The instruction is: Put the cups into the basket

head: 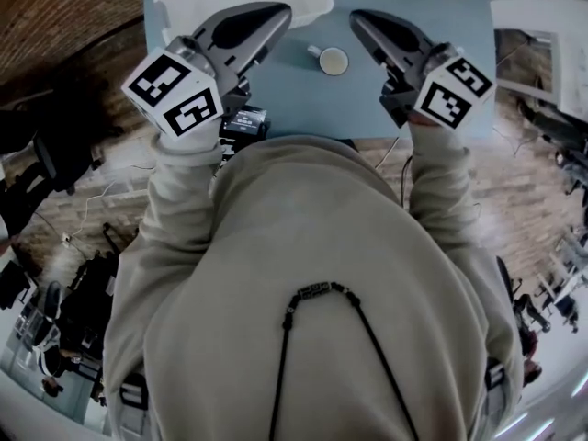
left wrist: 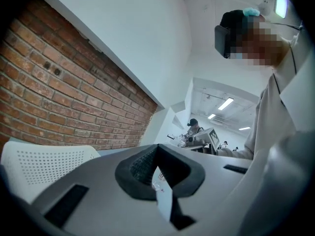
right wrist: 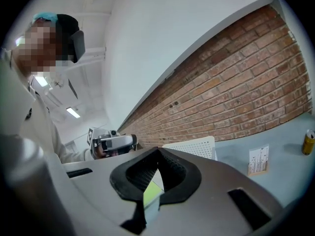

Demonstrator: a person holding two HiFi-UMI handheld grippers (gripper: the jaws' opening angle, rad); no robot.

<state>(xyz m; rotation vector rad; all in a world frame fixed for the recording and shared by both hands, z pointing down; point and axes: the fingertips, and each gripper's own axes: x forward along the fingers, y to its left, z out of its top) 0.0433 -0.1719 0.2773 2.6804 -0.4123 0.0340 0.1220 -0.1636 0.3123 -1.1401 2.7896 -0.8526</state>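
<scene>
Left tool (left wrist: 157, 149): its jaws are closed on each other with the dark pads meeting at the tip, and nothing is between them. I hold it roughly level above the table.
Right tool (right wrist: 157, 151): its jaws are pressed fully together and it is empty. It tips slightly downward, side by side with the left tool.
Cup: one small white cup with a handle (head: 333, 61) stands upright on the table. It sits between my two tools and below them, and neither tool touches it.
Basket: the white perforated plastic basket (head: 308, 3) sits on the table just past the left tool's tip, to the left of the cup and apart from it.
Table: the pale blue-grey table top (head: 303, 108) lies under both tools.
Can: a small yellow can (right wrist: 309, 142) stands well off to the right of the right tool.
Card: a small white printed card in a wooden holder (right wrist: 258, 160) stands ahead of the right tool, between it and the can.
Wall: red brick runs behind the basket.
</scene>
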